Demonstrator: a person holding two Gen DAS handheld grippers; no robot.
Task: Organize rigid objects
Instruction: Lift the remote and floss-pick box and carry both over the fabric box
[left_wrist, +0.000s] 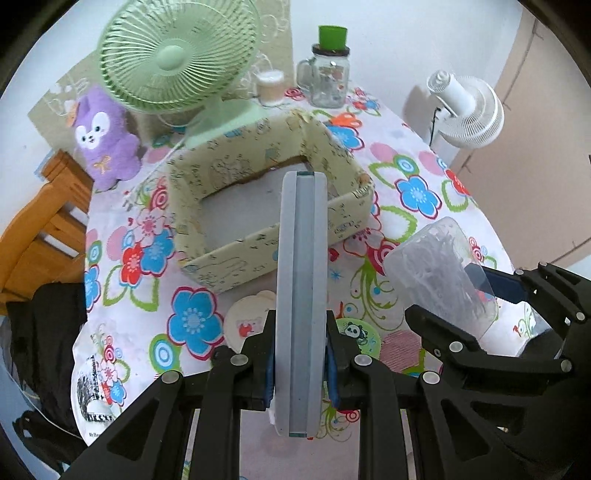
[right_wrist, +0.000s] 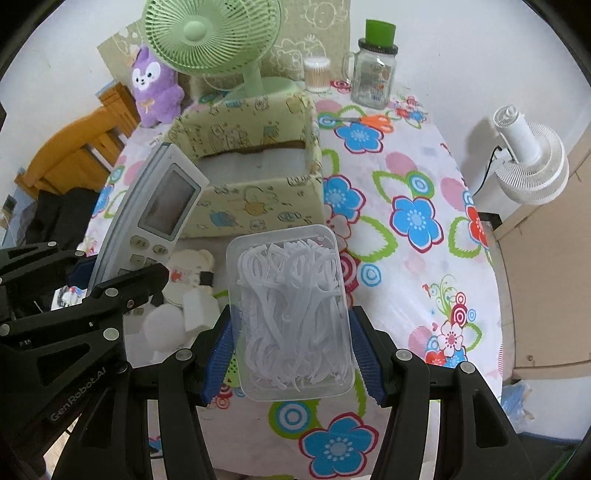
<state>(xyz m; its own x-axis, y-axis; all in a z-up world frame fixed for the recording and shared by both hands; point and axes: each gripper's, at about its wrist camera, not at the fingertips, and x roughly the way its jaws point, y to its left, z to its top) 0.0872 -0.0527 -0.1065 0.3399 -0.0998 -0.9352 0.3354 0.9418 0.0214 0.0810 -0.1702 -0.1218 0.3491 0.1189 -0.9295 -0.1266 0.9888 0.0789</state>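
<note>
"GenRobot.AI" on left tool (right_wrist: 92, 280), clamping grey remote control (left_wrist: 301, 295) edge-on above surface (right_wrist: 424, 258), right tool (right_wrist: 291, 354) gripping clear floss-pick box (right_wrist: 291, 314), open patterned box (right_wrist: 255, 177) toward far edge, floral cloth bare at right edge

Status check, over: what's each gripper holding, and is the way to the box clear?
Left gripper shut on remote control, held edge-on. Right gripper shut on clear floss pick box. Patterned storage box ahead, open, nothing blocking.
</note>
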